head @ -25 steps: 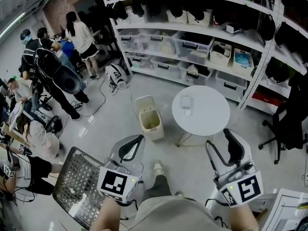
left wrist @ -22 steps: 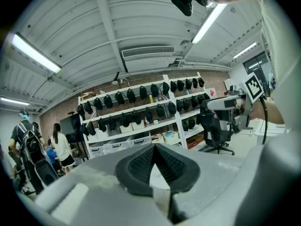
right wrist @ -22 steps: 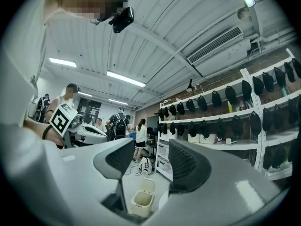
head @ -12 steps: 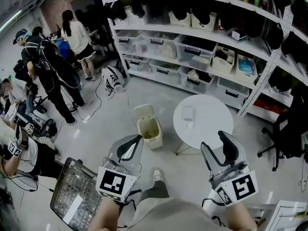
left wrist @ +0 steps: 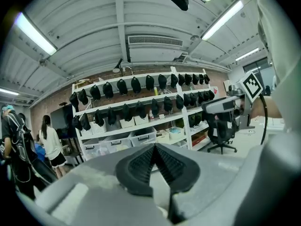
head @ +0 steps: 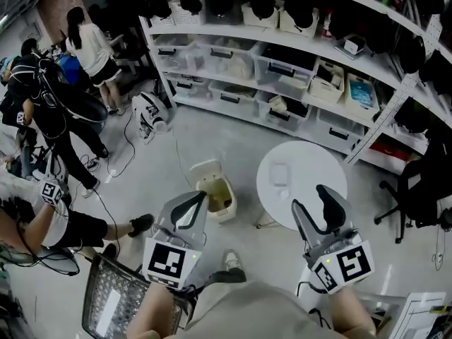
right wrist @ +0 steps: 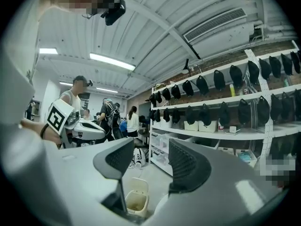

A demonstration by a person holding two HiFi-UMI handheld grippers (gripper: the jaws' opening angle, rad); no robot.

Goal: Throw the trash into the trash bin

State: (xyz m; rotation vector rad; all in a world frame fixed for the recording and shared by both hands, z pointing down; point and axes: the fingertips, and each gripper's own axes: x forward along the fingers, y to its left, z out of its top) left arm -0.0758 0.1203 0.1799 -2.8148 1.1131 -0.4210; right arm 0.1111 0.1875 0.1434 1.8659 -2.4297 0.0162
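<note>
A cream trash bin point(head: 216, 195) stands on the floor with its lid up, left of a round white table point(head: 311, 162). A small pale flat item point(head: 280, 174) lies on that table. My left gripper point(head: 192, 209) hangs in the air just short of the bin, its jaws shut and empty; in the left gripper view its pads point(left wrist: 154, 149) meet. My right gripper point(head: 316, 205) is held over the table's near edge, open with nothing between its fingers. Through its gap in the right gripper view point(right wrist: 150, 161) the bin point(right wrist: 136, 199) shows below.
Long white shelves point(head: 282, 69) with storage boxes run behind the table and bin. Several people point(head: 42, 111) stand and sit at the left, with cables on the floor. A wire-mesh basket point(head: 116, 299) is at lower left, an office chair point(head: 417, 182) at the right.
Both grippers have travelled forward, and the bin and table now lie closer below them. The people at the left have shifted. The jaws stand as before.
</note>
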